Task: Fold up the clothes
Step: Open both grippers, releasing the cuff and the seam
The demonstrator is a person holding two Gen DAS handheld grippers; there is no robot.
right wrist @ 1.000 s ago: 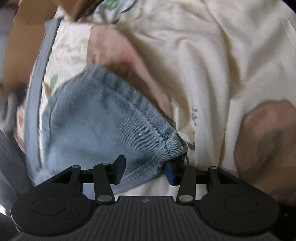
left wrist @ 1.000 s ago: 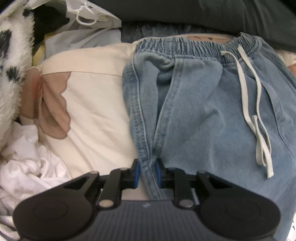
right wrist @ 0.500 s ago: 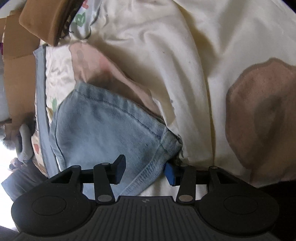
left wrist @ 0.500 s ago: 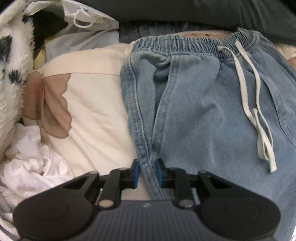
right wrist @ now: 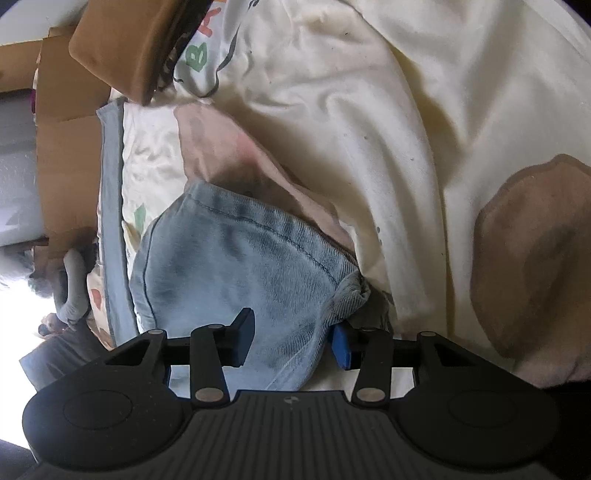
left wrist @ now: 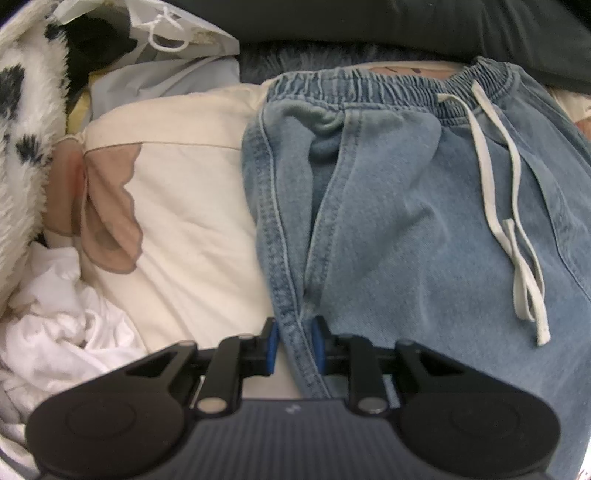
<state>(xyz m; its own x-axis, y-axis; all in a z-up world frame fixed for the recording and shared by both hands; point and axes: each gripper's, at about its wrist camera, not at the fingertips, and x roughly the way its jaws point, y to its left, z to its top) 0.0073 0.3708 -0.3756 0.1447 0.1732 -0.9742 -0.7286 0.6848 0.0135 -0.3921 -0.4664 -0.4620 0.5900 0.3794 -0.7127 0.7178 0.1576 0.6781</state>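
Light blue denim trousers (left wrist: 406, 221) with an elastic waistband and a white drawstring (left wrist: 495, 206) lie on cream bedding (left wrist: 184, 221). My left gripper (left wrist: 294, 347) points steeply down and is shut on the trousers' folded side seam, blue pads pressing from both sides. In the right wrist view, a denim leg end (right wrist: 240, 277) with its stitched hem lies on the cream bedding (right wrist: 369, 129). My right gripper (right wrist: 293, 341) straddles that hem corner and its jaws are closing. The cloth sits between the pads, not pinched by them.
A crumpled white garment (left wrist: 55, 325) and a black-spotted fleece (left wrist: 22, 129) lie at the left. A plastic bag (left wrist: 166, 37) and dark cloth (left wrist: 406, 26) sit behind the waistband. A cardboard box (right wrist: 122, 48) stands at the bed's far edge.
The right gripper has rolled, so the bedding and leg end sit turned in its view, and its jaws have narrowed around the hem. The left gripper holds the seam as before.
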